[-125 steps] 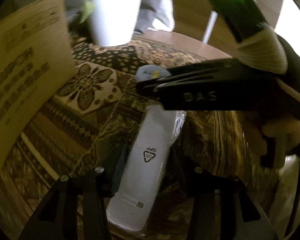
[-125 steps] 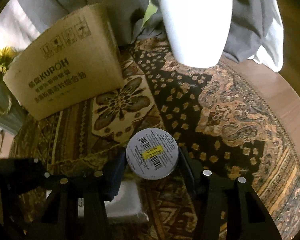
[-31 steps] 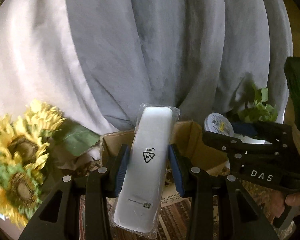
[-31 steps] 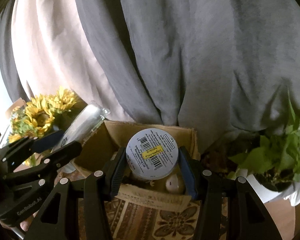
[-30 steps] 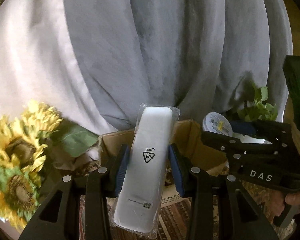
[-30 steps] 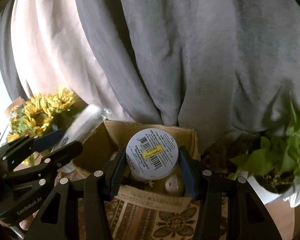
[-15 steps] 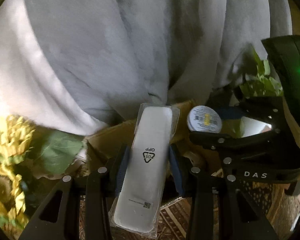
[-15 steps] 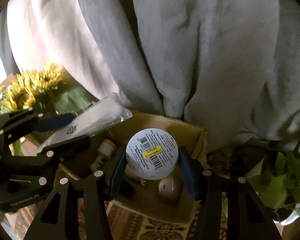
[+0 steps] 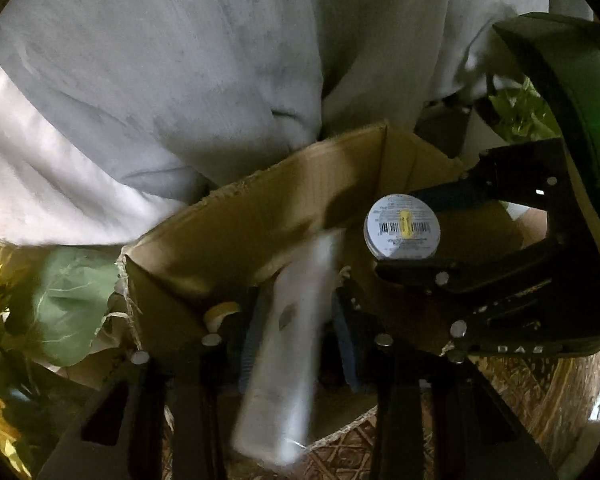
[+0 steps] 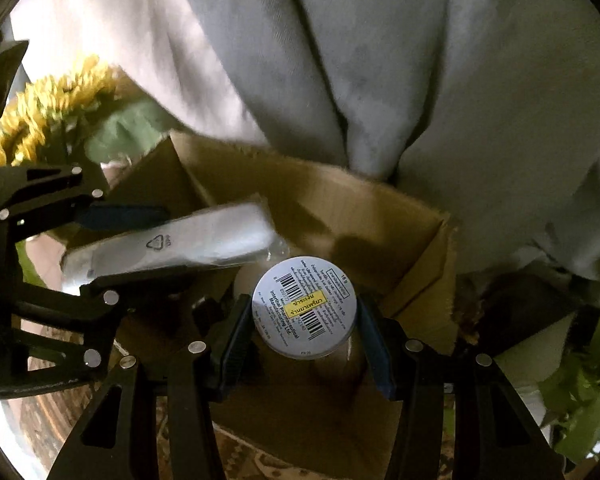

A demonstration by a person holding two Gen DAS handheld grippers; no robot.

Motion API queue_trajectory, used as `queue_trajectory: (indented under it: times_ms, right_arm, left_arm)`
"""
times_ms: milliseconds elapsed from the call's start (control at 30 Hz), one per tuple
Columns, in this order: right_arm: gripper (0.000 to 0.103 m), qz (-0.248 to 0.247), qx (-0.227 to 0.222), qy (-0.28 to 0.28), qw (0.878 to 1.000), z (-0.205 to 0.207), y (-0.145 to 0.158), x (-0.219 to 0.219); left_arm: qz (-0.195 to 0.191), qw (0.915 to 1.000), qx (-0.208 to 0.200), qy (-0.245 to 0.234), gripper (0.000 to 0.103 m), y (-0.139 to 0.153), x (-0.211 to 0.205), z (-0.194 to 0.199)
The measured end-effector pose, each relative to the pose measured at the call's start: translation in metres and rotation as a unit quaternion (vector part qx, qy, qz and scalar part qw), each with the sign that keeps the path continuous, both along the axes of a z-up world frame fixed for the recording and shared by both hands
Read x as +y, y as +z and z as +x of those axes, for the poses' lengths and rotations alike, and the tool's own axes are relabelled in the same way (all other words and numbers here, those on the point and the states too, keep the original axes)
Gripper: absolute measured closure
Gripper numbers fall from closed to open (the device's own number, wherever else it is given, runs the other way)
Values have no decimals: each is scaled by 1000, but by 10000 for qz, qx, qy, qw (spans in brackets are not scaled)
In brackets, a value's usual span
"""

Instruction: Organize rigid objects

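My left gripper (image 9: 296, 340) is open above the open cardboard box (image 9: 260, 216). The white plastic-wrapped bar (image 9: 288, 344) between its fingers is tilted and blurred, slipping loose. In the right wrist view the bar (image 10: 172, 244) lies between the left gripper's fingers (image 10: 120, 216) over the box (image 10: 340, 208). My right gripper (image 10: 304, 320) is shut on a round white tin (image 10: 304, 307) with a barcode label, held over the box. The tin (image 9: 402, 231) and right gripper (image 9: 416, 232) also show in the left wrist view.
Grey curtain (image 9: 220, 60) hangs behind the box. Yellow sunflowers (image 10: 48, 108) with a big leaf (image 9: 64, 304) stand left of it. A green plant in a white pot (image 10: 540, 360) is at the right. The box rests on a patterned cloth (image 9: 540, 392).
Both grippers have moved forward and down over the box. The left gripper's jaws have opened and the white bar has tilted and begun dropping. The right gripper still holds the tin.
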State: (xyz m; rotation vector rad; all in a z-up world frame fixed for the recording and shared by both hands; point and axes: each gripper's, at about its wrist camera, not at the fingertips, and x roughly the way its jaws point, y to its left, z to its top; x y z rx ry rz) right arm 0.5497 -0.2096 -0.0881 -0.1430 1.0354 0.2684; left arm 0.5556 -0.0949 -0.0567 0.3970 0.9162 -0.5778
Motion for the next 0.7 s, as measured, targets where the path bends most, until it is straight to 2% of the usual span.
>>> queue_trajectory:
  times_ms: [167, 300, 500, 633, 700]
  right_arm:
    - [50, -75, 259, 173, 9995, 7, -9, 5]
    - [48, -150, 174, 170, 9996, 7, -4, 9]
    - [48, -60, -32, 4, 10000, -4, 11, 6]
    - [48, 66, -186, -236, 9995, -19, 24, 4]
    - [48, 126, -276, -343, 9990, -25, 30, 6]
  left_arm:
    - [109, 9999, -15, 5, 68, 2, -3, 4]
    - [39, 9998, -130, 166, 68, 6, 0, 4]
    - [-37, 9964, -459, 708, 67, 22, 11, -14]
    - [-255, 9912, -663, 1121, 66, 36, 23, -37]
    - [-357, 9881, -747, 1299, 62, 44, 28, -53]
